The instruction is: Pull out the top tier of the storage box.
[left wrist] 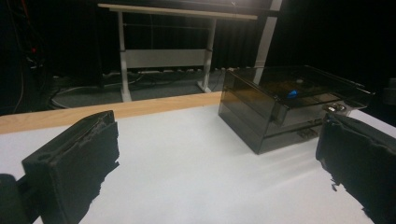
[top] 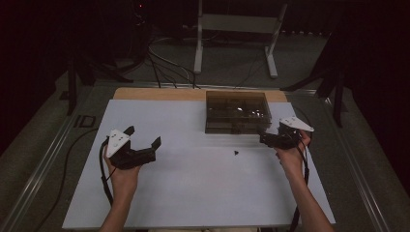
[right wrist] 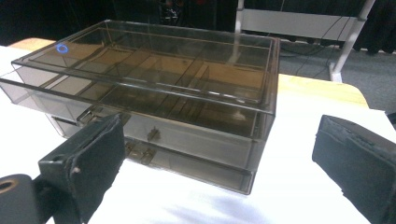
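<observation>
1. A white rectangular worktop takes up the middle and lower part of the high view, with a strip of light wood along its far edge
2. A smoky, see-through plastic storage box with small compartments stands on the worktop, just right of centre near the far edge
3. In the right gripper view the box sits in the centre and left of the frame; its upper tray juts out to the left, and a small blue ring shows near the upper left corner of the box
4. The right gripper, held in the person's right hand, sits at centre right of the high view, just beside the box's front right corner. Its black jaws are spread wide with nothing between them
5. The left gripper, in the person's left hand, is at lower left of the high view, well apart from the box. Its jaws also stand wide open and empty
6. A tiny dark object, too small to identify, lies on the worktop in front of the box
7. In the left gripper view the box appears at the right of the frame
</observation>
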The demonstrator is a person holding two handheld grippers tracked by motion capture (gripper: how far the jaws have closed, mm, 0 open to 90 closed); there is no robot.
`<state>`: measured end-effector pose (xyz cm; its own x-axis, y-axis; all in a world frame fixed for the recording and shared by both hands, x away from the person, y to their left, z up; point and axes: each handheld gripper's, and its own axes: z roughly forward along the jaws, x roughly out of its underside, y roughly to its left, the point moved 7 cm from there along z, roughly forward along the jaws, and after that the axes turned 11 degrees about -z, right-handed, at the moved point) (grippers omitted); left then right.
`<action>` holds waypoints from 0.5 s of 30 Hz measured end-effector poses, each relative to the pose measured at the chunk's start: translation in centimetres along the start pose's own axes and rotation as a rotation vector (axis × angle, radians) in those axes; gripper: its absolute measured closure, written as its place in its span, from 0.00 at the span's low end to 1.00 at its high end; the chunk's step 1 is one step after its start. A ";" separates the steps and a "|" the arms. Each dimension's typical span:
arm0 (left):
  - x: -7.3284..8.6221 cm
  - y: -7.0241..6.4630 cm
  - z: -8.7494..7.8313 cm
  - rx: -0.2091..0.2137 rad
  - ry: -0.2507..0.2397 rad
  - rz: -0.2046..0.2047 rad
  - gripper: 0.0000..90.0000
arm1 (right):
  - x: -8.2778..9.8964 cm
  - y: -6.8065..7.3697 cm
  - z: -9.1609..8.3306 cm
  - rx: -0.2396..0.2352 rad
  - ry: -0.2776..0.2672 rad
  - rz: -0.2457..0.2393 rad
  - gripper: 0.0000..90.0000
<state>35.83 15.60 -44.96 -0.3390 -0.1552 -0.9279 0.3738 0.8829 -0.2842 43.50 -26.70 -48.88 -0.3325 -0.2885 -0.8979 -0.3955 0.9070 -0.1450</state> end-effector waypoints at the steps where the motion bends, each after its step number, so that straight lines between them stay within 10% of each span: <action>1: -0.1 -0.1 0.4 0.004 -0.002 -0.002 0.00 | 0.0 -0.1 0.0 -0.001 -0.004 0.002 0.03; 15: 0.4 -1.9 5.0 0.049 0.048 0.084 0.00 | 0.8 -0.7 0.6 -0.085 -0.015 -0.035 0.03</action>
<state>39.28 11.60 -46.02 -0.3456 -0.0587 -0.9366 0.4437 0.8692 -0.2182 44.02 -27.37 -49.73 -0.3048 -0.3141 -0.8991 -0.4777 0.8671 -0.1410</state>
